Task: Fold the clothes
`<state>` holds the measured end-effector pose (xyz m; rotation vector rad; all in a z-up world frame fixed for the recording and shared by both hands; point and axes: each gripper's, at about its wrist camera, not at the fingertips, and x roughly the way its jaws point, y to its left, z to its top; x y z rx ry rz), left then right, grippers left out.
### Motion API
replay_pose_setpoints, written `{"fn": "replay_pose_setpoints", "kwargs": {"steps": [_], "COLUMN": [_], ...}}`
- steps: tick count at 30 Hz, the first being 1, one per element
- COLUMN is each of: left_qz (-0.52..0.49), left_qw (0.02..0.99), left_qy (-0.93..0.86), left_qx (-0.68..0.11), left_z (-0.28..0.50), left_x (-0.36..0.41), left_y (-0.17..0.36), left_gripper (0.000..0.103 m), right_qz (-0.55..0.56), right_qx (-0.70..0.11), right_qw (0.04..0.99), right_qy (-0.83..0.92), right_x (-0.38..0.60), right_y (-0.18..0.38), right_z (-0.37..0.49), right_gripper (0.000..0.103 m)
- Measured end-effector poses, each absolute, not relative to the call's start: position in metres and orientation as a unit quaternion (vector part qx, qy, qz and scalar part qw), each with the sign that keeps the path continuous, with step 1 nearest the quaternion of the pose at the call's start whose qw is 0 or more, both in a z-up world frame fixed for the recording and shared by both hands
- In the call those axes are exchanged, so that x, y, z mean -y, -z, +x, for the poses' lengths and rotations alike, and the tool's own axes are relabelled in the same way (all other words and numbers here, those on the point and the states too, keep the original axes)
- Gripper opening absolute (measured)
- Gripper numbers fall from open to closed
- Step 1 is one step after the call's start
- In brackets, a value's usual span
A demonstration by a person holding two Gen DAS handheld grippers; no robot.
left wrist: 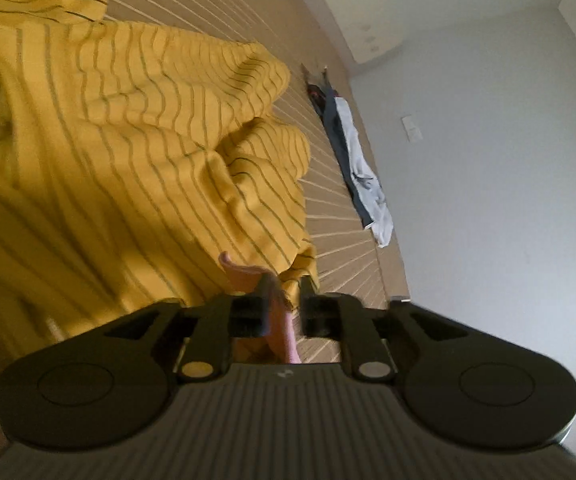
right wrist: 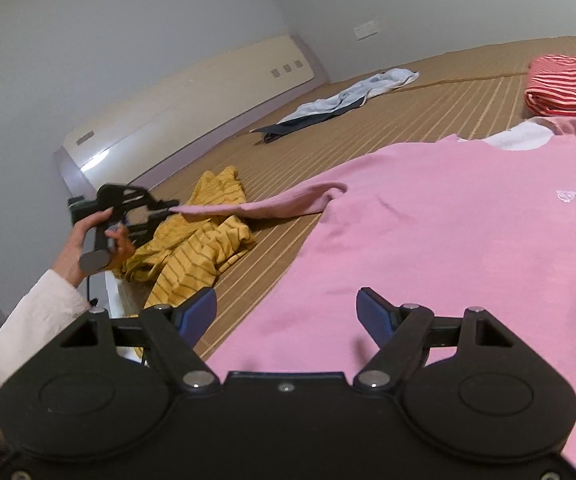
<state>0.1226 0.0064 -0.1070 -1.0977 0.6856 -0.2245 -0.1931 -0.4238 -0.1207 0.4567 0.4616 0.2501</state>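
Fingers of the left gripper (right wrist: 173,205) pinch the pink shirt's (right wrist: 428,240) sleeve (right wrist: 271,204), apparently by its cuff, raised over the yellow top (right wrist: 195,248). Right gripper (right wrist: 286,312), fingers spread, hovers above the shirt lying flat on the mat (right wrist: 408,120).

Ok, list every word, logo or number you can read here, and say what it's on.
None can be read.
Pink shirt: small white embroidered chest mark, too blurred to read.
Left gripper: tiny pale mark on its body, unreadable.
Headboard: small panels, no legible text.
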Motion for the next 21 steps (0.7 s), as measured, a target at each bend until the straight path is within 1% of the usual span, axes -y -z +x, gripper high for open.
{"fn": "replay_pose_setpoints", "kwargs": {"steps": [1,2,4,8,12,13,14,15,16,19,21], "left_qz": [-0.509,-0.505,-0.490,-0.476,-0.467,-0.461,-0.455,-0.450,-0.443,-0.427,-0.417], "left_qw": [0.792,0.792,0.795,0.789,0.788,0.793,0.797,0.802,0.808,0.823,0.831], "left_qy": [0.106,0.110,0.111,0.122,0.138,0.134,0.128,0.122,0.115,0.137,0.170], "left_qx": [-0.321,-0.325,-0.340,-0.368,-0.376,-0.376,-0.376,-0.374,-0.372,-0.349,-0.326], "left_z": [0.122,0.120,0.121,0.125,0.128,0.130,0.132,0.134,0.134,0.129,0.123], "left_x": [-0.006,-0.005,0.001,0.020,0.044,0.049,0.054,0.058,0.060,0.071,0.082], "left_y": [0.107,0.108,0.109,0.115,0.122,0.124,0.126,0.127,0.128,0.116,0.102], "left_gripper": [0.049,0.052,0.053,0.060,0.060,0.058,0.053,0.041,0.007,0.004,0.004], "right_qz": [0.229,0.233,0.234,0.222,0.224,0.223,0.222,0.220,0.219,0.219,0.220], "right_qx": [-0.226,-0.227,-0.234,-0.241,-0.242,-0.242,-0.243,-0.245,-0.246,-0.247,-0.246], "right_qw": [0.939,0.938,0.935,0.934,0.933,0.933,0.933,0.933,0.933,0.933,0.934], "right_qy": [-0.123,-0.122,-0.128,-0.141,-0.143,-0.144,-0.145,-0.145,-0.144,-0.142,-0.140], "right_x": [0.424,0.423,0.420,0.411,0.408,0.407,0.407,0.406,0.406,0.407,0.409], "right_y": [0.122,0.124,0.127,0.128,0.128,0.129,0.129,0.129,0.129,0.129,0.129], "right_z": [-0.192,-0.190,-0.186,-0.181,-0.180,-0.180,-0.180,-0.180,-0.180,-0.182,-0.183], "right_gripper": [0.078,0.078,0.079,0.079,0.079,0.079,0.079,0.079,0.079,0.079,0.079]}}
